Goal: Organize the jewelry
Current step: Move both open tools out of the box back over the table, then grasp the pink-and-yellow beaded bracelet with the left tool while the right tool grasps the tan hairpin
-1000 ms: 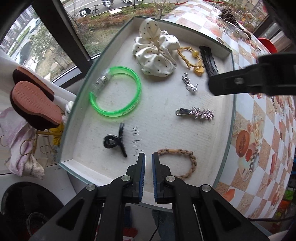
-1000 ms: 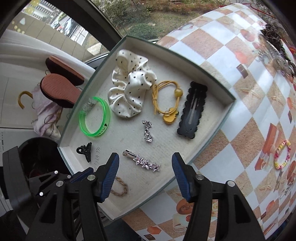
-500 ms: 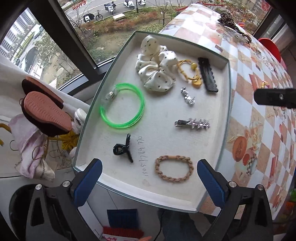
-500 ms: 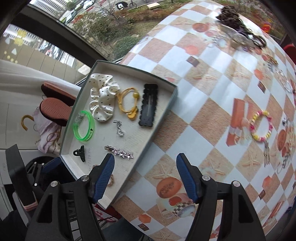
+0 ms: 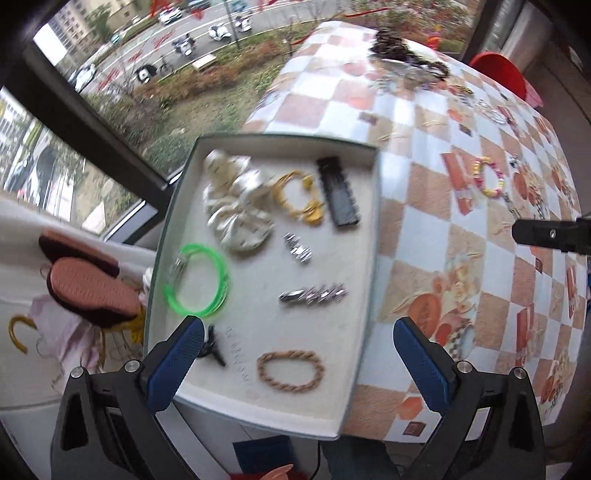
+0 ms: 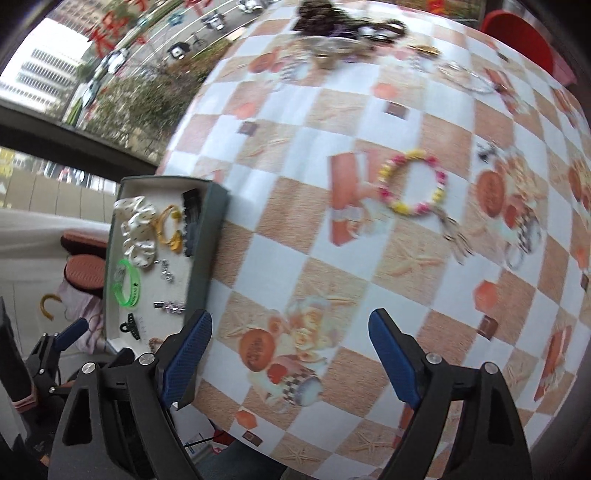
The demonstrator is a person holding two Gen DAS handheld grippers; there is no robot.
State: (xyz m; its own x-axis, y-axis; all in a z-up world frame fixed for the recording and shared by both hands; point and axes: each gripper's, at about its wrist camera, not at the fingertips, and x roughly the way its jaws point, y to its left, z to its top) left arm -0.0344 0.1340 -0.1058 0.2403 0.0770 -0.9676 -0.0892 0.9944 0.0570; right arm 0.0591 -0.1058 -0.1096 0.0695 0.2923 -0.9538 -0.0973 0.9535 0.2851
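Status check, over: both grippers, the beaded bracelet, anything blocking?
Left gripper open, empty, above tray. Right gripper open, empty, facing beaded bracelet on table. Nothing between them.

Scrunchie [image 5: 236, 206]: satiny cloth, glossy; green bangle [image 5: 199, 284]: translucent plastic; star clip [image 5: 314, 295]: shiny metal; braided bracelet [image 5: 291, 371]: matt cord; tray [image 5: 258, 406]: matt paper-like lining; surface [image 6: 332, 266]: smooth printed covering

Small black claw clip [image 5: 213, 345], lower left of left wrist view: partly hidden behind a blue finger pad [image 5: 176, 363]. Dark tangled jewelry heap [image 6: 332, 26], top of right wrist view: motion-blurred, separate pieces cannot be told. Braided tan rope bracelet [image 6: 154, 342], lower left there: mostly hidden behind gripper frame. Faint handwriting on tray floor [image 5: 240, 363]: unreadable.
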